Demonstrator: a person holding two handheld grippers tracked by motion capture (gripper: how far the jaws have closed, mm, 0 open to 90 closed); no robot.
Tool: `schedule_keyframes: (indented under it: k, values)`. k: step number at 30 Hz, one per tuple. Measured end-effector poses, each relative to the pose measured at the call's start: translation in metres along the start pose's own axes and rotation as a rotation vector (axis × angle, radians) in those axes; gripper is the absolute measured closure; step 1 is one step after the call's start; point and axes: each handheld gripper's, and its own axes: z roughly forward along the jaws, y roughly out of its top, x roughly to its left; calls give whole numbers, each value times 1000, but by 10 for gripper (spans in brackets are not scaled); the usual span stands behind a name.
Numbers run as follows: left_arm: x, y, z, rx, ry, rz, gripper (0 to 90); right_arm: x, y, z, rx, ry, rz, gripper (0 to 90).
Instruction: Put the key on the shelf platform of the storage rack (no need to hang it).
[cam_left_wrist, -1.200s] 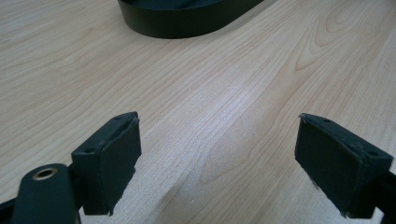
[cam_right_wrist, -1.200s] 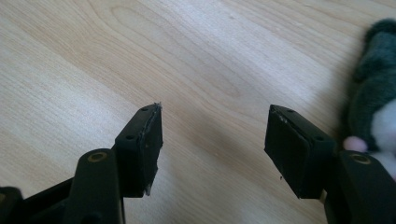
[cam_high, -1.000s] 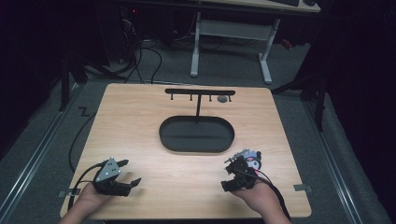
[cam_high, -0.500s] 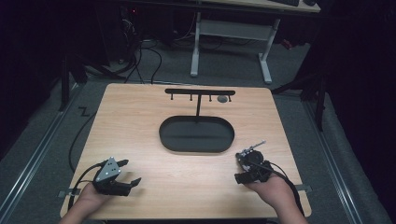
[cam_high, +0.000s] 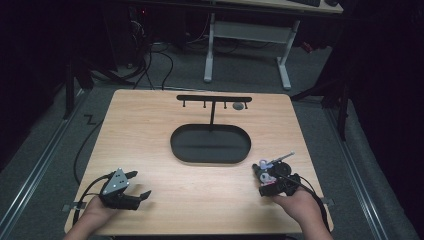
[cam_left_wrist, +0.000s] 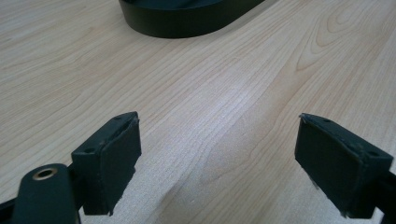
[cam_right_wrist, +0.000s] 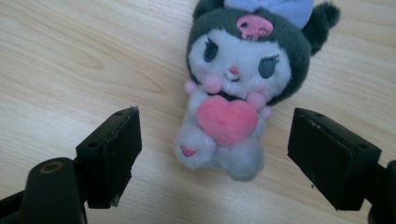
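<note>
Our right gripper (cam_right_wrist: 212, 154) has just been opening; the plush toy (cam_right_wrist: 238, 88) lies released on the surface (cam_right_wrist: 70, 60), and hanging it on the rack (cam_high: 214, 98) is left.

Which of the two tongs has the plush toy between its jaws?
The right tongs: their jaws, just opened, flank the plush toy lying on the table. The left tongs frame bare wood.

- No readable text, label, brand or number anywhere on the table (cam_high: 150, 135) or the black stand (cam_high: 214, 100).
- The plush toy (cam_right_wrist: 236, 88) carries none either (just a pink skull emblem on its forehead).
</note>
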Motion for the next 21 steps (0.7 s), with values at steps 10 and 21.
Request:
schedule_keyframes:
  k: [10,21]
  values:
    - [0,0,0,1,-1,0,154,-7,-11,22,11,11,52,207]
    - [0,0,1,3,0,-1,154,-6,-13,33,-5,22,79,300]
